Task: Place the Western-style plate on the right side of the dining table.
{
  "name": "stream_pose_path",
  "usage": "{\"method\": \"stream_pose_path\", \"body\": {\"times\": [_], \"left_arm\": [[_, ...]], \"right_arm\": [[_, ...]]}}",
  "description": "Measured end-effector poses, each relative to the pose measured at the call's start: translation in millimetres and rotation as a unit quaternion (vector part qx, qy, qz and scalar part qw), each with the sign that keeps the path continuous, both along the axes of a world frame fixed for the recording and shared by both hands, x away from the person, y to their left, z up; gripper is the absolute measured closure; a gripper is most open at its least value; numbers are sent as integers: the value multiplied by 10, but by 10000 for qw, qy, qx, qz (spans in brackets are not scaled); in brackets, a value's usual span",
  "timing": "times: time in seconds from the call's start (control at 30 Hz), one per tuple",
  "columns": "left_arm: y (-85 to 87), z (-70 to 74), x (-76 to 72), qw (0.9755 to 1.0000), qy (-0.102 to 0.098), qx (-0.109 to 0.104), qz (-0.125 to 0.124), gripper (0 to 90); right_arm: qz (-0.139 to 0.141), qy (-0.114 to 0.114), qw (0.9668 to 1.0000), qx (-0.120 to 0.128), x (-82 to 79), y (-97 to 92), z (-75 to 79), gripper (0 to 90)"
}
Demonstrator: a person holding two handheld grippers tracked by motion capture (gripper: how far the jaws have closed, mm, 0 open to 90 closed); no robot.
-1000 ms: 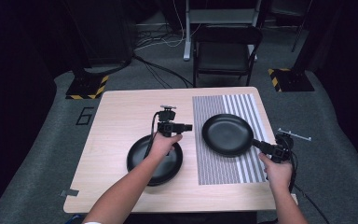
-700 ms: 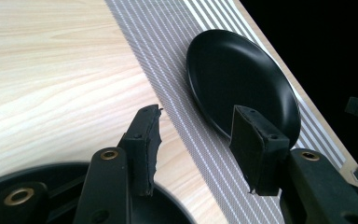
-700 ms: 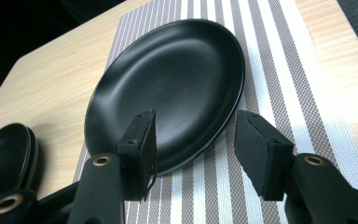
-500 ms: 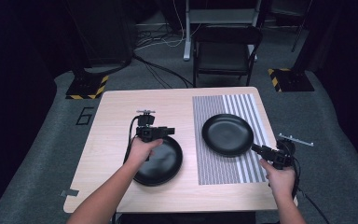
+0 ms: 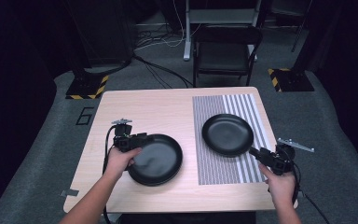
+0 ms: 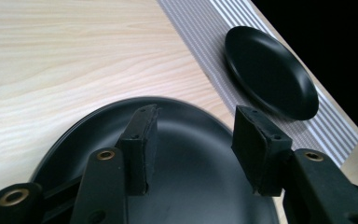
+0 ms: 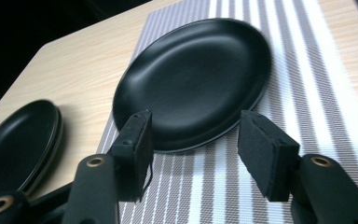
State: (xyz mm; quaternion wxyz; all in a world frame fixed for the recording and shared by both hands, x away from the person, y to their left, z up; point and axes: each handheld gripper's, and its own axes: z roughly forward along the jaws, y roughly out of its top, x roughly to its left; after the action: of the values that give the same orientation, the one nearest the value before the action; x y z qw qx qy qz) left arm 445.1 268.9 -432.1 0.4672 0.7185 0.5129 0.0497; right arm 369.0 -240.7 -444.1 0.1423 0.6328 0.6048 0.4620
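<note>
Both grippers' fingers (image 6: 142,140) seemingly opened, holding nothing, over plates (image 6: 182,154).

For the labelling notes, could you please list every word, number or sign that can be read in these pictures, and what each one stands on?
"6": a dark outlined digit on the grey floor left of the table, at.
No lettering: the black-and-yellow hazard stripes on the two stand bases on the floor, at and.
The plates, the striped mat and both grippers carry no readable text.
</note>
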Motion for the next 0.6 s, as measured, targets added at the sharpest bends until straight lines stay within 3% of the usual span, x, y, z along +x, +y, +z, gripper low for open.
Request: {"method": "stream_pose_path", "body": {"times": [0.13, 0.47, 0.6], "left_arm": [[158, -73, -74, 9999, -84, 76, 111, 481], [464, -333, -275, 9982, -321, 447, 235, 442], [533, -438, -372, 9982, -263, 518, 167, 426]], "right_arm": [[223, -48, 9992, -322, -30, 127, -67, 418], [445, 10, 9985, -311, -61, 248, -221, 352], [594, 49, 9978, -282, -81, 264, -272, 346]]}}
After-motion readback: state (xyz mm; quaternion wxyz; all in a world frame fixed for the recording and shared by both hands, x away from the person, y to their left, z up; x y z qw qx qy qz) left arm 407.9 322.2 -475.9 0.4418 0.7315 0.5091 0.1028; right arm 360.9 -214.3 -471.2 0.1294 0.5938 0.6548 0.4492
